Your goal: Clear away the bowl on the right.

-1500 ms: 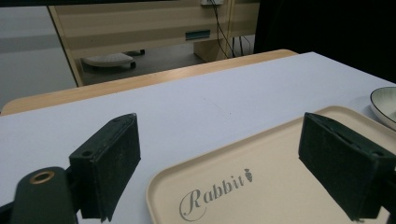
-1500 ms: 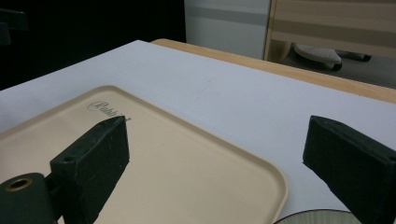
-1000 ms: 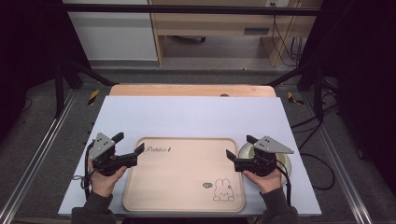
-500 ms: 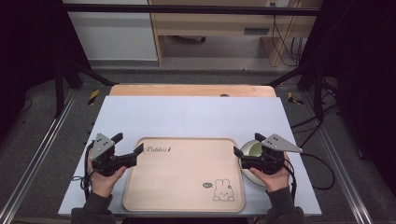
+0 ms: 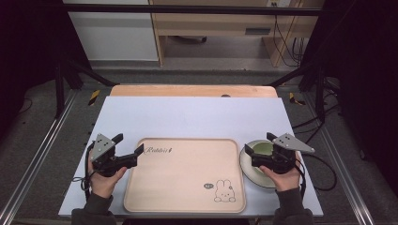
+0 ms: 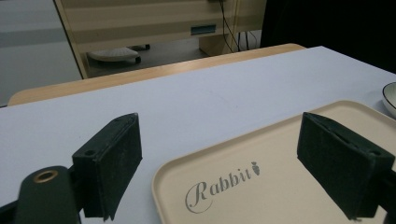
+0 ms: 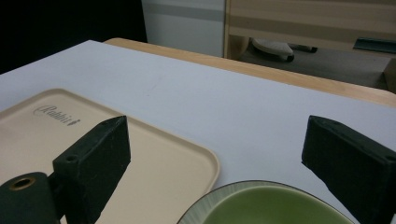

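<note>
The round green-centred ceramic bowl (image 5: 259, 157) sits just right of the beige rectangular rabbit-print tray (image 5: 185, 173), directly beneath the right gripper (image 5: 256, 157), jaws wide, astride its rim. Left gripper (image 5: 136, 152), also wide, hovers at the tray's left corner. Since 0.5 s ago, the right gripper has advanced over the bowl.

A wooden cabinet (image 5: 220, 26) is standing on the floor well ahead of my tools, beyond the tabletop (image 5: 192, 115). Black cables (image 5: 286, 33) are hanging beside it, ahead of my right tool. A white panel (image 5: 112, 35) is standing ahead of my left tool.
</note>
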Action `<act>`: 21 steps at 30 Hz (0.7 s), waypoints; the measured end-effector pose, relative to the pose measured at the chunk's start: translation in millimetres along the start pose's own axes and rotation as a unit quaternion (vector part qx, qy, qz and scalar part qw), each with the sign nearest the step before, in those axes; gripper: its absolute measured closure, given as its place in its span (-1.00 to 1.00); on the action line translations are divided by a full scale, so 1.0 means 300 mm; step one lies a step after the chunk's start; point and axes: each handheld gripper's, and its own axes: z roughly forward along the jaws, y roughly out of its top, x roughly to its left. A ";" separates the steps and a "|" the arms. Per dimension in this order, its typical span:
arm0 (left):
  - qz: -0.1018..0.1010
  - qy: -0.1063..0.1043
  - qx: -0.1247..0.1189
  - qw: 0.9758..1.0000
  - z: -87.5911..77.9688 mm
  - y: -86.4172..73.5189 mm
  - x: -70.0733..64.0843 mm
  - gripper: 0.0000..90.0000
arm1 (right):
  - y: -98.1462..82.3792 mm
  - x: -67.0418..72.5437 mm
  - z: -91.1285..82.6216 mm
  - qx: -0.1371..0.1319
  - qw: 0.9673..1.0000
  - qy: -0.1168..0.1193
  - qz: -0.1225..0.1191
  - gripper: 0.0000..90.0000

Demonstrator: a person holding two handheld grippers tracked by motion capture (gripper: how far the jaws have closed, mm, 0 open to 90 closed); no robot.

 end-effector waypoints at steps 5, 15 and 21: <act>-0.001 0.001 0.001 1.000 0.002 -0.001 0.001 -0.70 | -0.001 -0.027 -0.014 0.004 1.000 -0.015 0.007 -0.80; 0.002 0.000 0.004 1.000 0.003 -0.002 0.001 -0.70 | -0.014 -0.071 -0.024 0.029 0.999 -0.035 0.022 -0.78; 0.002 -0.002 0.005 1.000 0.003 -0.002 0.000 -0.70 | -0.024 -0.093 -0.028 0.041 0.998 -0.049 0.028 -0.77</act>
